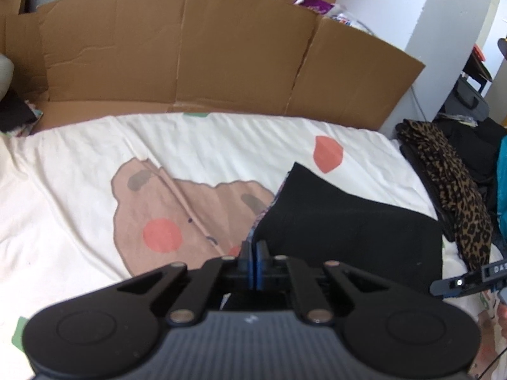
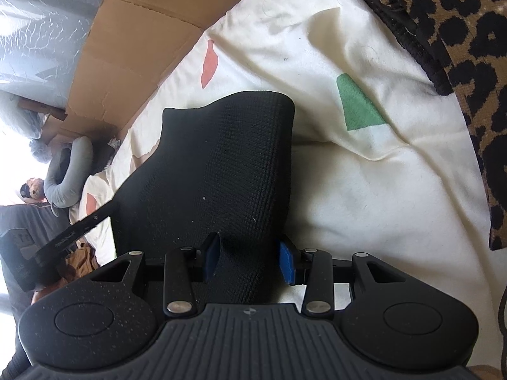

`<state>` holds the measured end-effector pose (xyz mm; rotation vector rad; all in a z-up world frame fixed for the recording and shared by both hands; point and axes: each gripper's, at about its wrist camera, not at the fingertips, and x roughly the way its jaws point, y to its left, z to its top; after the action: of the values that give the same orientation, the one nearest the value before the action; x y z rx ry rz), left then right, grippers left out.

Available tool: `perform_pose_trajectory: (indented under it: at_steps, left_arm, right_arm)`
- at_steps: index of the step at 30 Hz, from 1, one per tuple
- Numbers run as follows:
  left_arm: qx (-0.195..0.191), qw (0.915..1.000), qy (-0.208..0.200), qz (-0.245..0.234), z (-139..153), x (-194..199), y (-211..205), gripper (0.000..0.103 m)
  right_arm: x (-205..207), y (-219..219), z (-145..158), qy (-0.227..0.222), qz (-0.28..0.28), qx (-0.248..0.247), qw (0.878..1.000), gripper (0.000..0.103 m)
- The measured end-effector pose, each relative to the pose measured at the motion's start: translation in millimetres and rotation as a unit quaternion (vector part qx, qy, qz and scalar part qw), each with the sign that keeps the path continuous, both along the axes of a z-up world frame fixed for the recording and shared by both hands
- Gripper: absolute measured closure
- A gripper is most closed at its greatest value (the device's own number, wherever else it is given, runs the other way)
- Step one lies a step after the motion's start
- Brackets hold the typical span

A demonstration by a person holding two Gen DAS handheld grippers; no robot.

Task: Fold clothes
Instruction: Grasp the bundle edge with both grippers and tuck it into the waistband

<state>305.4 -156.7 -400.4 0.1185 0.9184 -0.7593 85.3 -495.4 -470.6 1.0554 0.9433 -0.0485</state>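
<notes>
The black garment (image 1: pixel 345 221) lies on the right half of a cream bedsheet (image 1: pixel 79 190), folded into a thick slab, with its far corner pointing toward a red spot printed on the sheet. Along its left edge a strip of patterned fabric shows from underneath. The left gripper (image 1: pixel 253 253) has its blue pads pressed together at the near left edge of the garment; whether cloth is pinched between them cannot be told from the left wrist view. In the right wrist view the same black garment (image 2: pixel 215 174) shows a fine waffle weave and rises in a bulging fold, and the right gripper (image 2: pixel 250 259) stands with its blue pads spread apart on either side of the near end of that fold, the cloth running between them without being squeezed. The sheet carries a large brown bear face (image 1: pixel 177 209) with pink cheeks to the left of the garment and a green patch (image 2: pixel 358 104) to its right. A leopard-print cloth (image 1: pixel 453 183) is heaped at the right edge of the bed on dark clothing. A brown cardboard wall (image 1: pixel 190 50) stands along the far side of the bed, and a grey neck pillow (image 2: pixel 68 174) lies at the far left.
</notes>
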Motion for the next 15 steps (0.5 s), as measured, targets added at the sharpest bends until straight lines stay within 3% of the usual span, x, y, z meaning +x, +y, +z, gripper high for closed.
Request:
perform_pose_trajectory:
  at_steps: [13, 14, 15]
  left_arm:
    - [0.015, 0.9998, 0.008, 0.0, -20.5, 4.3, -4.7, 0.1]
    - [0.016, 0.9998, 0.009, -0.001, -20.4, 4.3, -4.8, 0.1]
    - [0.017, 0.9998, 0.009, -0.001, -19.9, 4.4, -4.9, 0.1]
  right_arm:
    - [-4.0, -1.4, -25.2, -0.027, -0.058, 0.079, 0.995, 0.058]
    - [-1.6, -1.2, -25.3, -0.028, -0.058, 0.08, 0.995, 0.062]
    - [0.6, -1.1, -25.0, -0.029, -0.057, 0.08, 0.995, 0.078]
